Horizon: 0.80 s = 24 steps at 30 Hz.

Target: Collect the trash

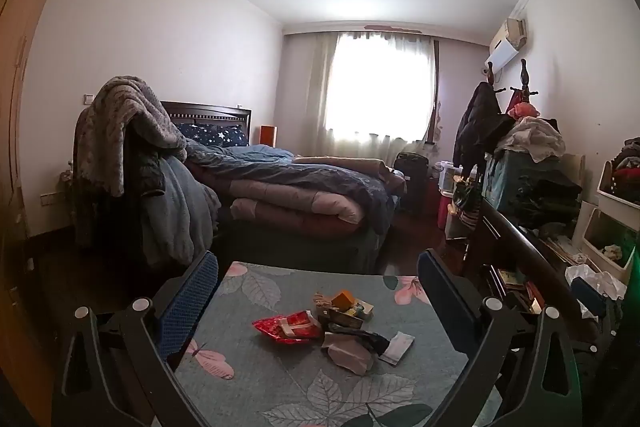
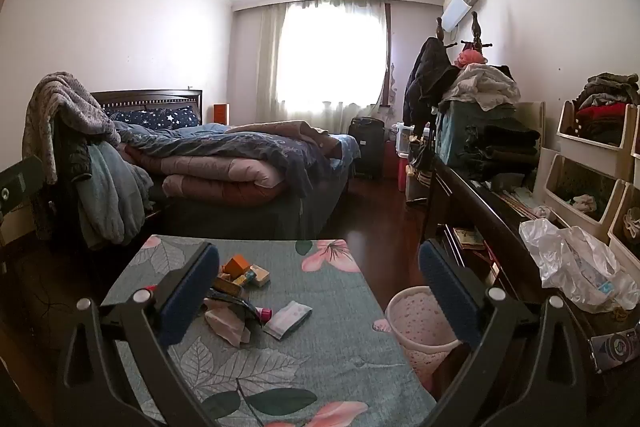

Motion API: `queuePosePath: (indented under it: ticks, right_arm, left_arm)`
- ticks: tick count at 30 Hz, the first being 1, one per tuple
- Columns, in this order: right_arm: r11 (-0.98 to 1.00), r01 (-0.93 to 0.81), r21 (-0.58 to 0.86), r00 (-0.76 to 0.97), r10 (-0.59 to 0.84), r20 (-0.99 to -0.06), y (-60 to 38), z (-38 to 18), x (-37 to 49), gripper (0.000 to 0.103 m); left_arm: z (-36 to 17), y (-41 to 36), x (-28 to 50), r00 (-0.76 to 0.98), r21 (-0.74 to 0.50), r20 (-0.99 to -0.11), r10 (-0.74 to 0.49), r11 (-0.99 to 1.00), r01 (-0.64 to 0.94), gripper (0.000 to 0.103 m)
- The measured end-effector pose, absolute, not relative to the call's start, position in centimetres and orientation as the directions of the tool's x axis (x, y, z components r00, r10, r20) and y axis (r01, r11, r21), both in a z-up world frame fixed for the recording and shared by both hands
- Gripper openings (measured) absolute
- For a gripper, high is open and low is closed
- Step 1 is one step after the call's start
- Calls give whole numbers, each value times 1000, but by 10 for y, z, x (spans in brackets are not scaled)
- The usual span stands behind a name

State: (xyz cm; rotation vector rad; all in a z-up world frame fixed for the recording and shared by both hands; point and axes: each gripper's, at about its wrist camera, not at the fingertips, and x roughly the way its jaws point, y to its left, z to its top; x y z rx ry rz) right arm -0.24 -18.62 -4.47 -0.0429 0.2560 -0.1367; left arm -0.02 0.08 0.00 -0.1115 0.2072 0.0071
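Left tongs gape above trash, well apart.

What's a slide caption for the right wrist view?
Open right gripper over a floral tablecloth strewn with wrappers, pink wastebasket beside the table.

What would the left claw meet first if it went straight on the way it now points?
Probably the trash pile: the open left claw tilts slightly downward over the leaf-print table, and the red wrapper and crumpled paper lie nearest between its fingers. Depth is unclear; it might skim over them towards the bed.
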Motion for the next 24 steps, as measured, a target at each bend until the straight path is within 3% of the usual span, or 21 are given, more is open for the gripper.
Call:
queuePosePath:
  ticks: [24]
  right_arm:
    - [986, 155, -56, 966, -163, -198, -192, -23, -5, 100]
  left_arm:
    - [-1, 16, -3, 980, -99, -196, 18, 994, -38, 99]
